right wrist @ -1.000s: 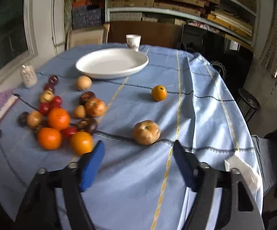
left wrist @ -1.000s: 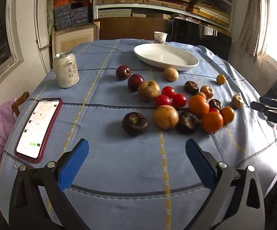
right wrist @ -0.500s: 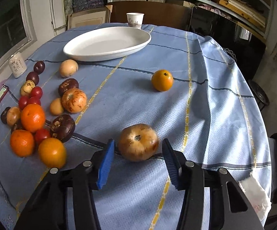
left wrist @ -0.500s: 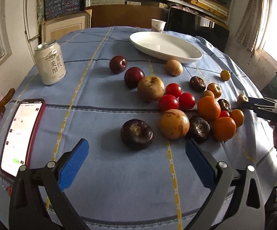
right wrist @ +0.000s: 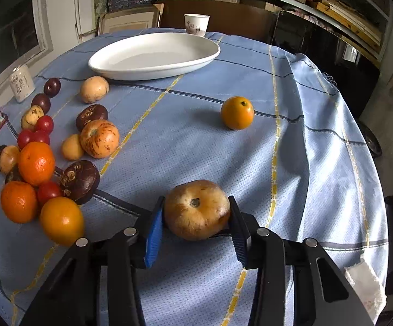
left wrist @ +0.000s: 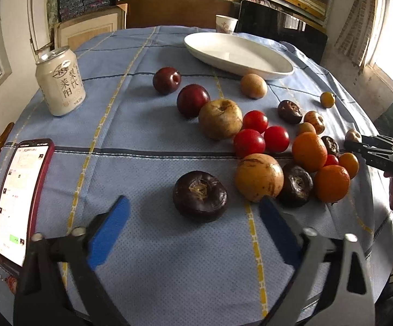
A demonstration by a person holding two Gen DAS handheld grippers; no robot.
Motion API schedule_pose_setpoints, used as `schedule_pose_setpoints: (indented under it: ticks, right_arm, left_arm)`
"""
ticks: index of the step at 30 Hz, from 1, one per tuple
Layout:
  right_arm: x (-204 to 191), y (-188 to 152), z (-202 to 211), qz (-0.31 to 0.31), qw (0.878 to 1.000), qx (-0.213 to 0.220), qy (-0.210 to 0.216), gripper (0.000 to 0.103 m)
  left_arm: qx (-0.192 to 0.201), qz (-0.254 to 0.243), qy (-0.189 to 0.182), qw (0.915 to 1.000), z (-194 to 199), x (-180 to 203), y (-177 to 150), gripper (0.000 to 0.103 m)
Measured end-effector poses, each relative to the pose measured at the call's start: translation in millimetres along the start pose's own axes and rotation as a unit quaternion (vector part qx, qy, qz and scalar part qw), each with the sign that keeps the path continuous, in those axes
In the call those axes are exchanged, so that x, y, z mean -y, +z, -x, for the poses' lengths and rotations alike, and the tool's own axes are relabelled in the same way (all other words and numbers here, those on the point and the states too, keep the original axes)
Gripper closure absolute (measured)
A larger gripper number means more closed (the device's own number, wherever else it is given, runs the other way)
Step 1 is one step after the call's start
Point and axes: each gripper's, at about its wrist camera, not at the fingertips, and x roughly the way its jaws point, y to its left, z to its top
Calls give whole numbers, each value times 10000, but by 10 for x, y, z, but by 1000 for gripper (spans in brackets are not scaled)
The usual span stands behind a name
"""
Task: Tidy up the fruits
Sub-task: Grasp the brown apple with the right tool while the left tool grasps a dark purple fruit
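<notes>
Fruit lies scattered on the tabletop (right wrist: 185, 135), and the white plate (right wrist: 153, 54) at 12 o'clock has nothing in it. The right claw (right wrist: 196, 218) is clenched on a pale brown apple (right wrist: 196, 209); both pads touch its sides, and it seems to rest on the cloth. The left claw (left wrist: 193, 222) is released, its jaws wide apart, with a dark fruit (left wrist: 199, 195) just ahead of it at 12 o'clock. I think the risk is in the lift: the apple is round and smooth, the pads hold it low and near the tips, so it may slip or turn out of them and roll toward the edge at 3 o'clock. A lone orange (right wrist: 237, 112) lies at 1 o'clock, apart from the cluster at 9 o'clock, and a low swing toward the plate could push it away.
</notes>
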Motion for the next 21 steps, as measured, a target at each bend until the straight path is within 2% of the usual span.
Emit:
schedule_pose_setpoints:
  ticks: [3,12,17,21]
  right_arm:
    - [35,-11,2,-163,9998,36,77,58]
    - [32,-23,5,-198,9998,62,83,58]
    - [26,-29,6,-208,9997,68,81,58]
    - [42,-24,6,-227,9997,69,83,58]
  left_arm:
    - [-157,23,-93,9998,-82,-27,2,31]
    - [-125,-6,-126,9998,-140,-39,40,33]
    - [-81,-51,-116,9999,-136,-34,42,48]
    - [-71,-173,-76,9998,-133,11,31,52]
